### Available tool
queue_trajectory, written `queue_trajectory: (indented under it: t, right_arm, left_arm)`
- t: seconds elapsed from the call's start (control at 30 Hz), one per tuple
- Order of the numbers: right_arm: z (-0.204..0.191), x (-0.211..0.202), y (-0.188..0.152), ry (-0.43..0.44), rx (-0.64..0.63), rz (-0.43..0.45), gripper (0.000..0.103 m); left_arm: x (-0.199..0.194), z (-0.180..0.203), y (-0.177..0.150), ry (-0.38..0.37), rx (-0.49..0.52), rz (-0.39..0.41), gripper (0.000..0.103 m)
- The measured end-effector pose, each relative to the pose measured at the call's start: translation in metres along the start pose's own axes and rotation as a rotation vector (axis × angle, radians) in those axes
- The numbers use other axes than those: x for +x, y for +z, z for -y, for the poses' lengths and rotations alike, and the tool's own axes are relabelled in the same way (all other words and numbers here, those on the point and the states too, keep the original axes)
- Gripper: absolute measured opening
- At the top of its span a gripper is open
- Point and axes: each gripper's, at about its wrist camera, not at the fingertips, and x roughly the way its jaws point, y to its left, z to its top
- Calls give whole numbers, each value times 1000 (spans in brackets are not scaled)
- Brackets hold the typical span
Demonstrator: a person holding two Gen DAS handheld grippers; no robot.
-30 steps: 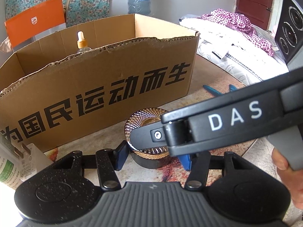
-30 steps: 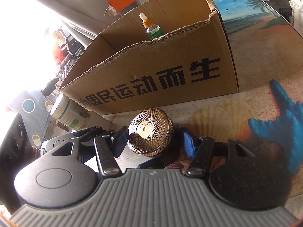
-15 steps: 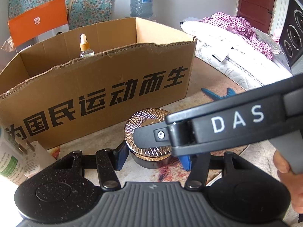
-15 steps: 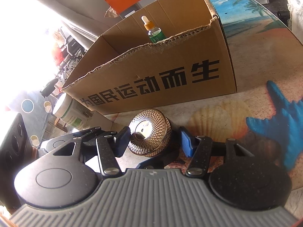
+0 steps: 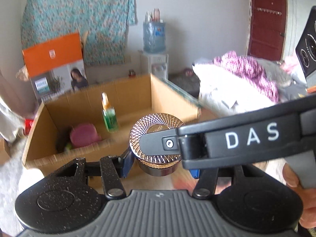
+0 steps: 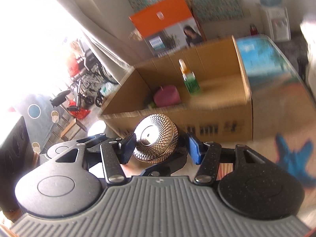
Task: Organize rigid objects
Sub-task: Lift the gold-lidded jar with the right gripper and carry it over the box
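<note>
A jar with a gold, diamond-textured lid (image 5: 156, 122) hangs in the air in front of the cardboard box (image 5: 59, 158). My left gripper (image 5: 160, 167) is shut on the jar's dark body, a blue pad on each side. From the right, one black finger (image 5: 154, 140) of my right gripper lies across the lid. In the right wrist view the right gripper (image 6: 161, 146) is shut on the same jar (image 6: 156, 140), whose lid tilts toward the camera. The open box (image 6: 217, 122) holds a green dropper bottle (image 6: 189, 81) and a pink object (image 6: 166, 95).
A hand (image 5: 292, 177) grips the right gripper's handle. The table (image 6: 266, 59) has a beach print with a blue starfish (image 6: 292, 158). Behind the box stand an orange carton (image 5: 53, 55) and a water dispenser (image 5: 154, 37). Bedding (image 5: 237, 85) and a black speaker (image 5: 308, 45) are at right.
Both grippers have risen together with the jar, which has left the table. The box's inside, with the pink object, has come into view over its near wall.
</note>
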Motion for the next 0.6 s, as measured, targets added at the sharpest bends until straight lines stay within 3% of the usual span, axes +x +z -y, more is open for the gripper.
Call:
queue_trajectory:
  t: [0.13,0.27,0.6]
  right_arm:
    - [-3,-7,36,2,-45,35,56]
    - [9,0,76,2,-55,23,56]
    - [70,92,155,-16,-3,-184,57]
  left_arm:
    - [2,-4,34,5,12,30,56]
    - [25,-11,67,-3,-11,11,56]
    - [134,-51,112,-43,-173,-239,57]
